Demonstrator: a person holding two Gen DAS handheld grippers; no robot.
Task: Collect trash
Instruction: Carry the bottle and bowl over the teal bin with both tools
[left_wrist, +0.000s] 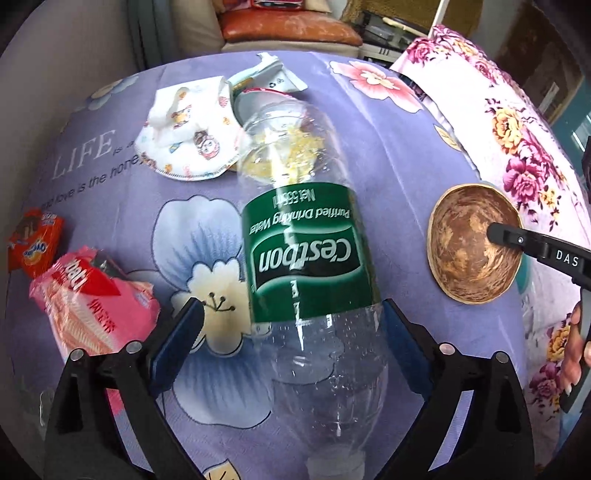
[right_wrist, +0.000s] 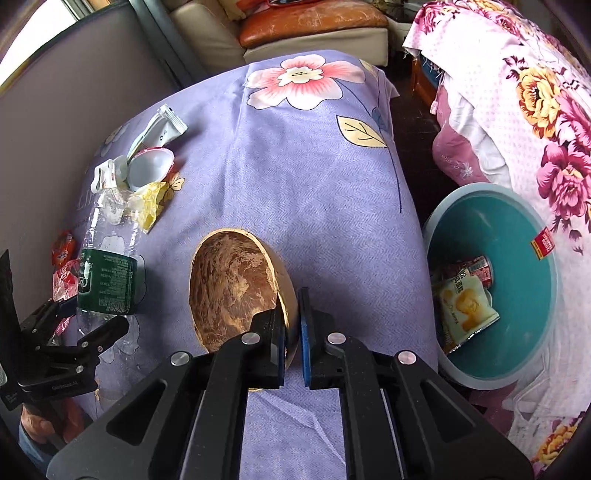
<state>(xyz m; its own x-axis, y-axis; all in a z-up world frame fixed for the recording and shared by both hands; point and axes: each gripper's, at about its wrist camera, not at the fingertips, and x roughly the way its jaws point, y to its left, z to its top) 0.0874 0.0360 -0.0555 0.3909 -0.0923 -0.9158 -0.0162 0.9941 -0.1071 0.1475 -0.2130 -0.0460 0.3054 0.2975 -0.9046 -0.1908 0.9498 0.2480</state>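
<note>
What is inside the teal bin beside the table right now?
The teal bin holds a red can and a yellow-and-white snack packet lying near the bottom. Anything beneath the packet is covered, and the table edge hides the bin's left side.

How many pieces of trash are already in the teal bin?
2 visible: a red can at the bottom of the bin, and a yellow snack bag lying in front of it. More may be hidden beneath.

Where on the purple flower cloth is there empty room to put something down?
The widest bare patch of the purple cloth runs from the coconut shell up to the pink flower print. A smaller one lies between the water bottle and the shell. The far left is crowded: face mask, torn packets, yellow wrapper, pink snack pack.
</note>
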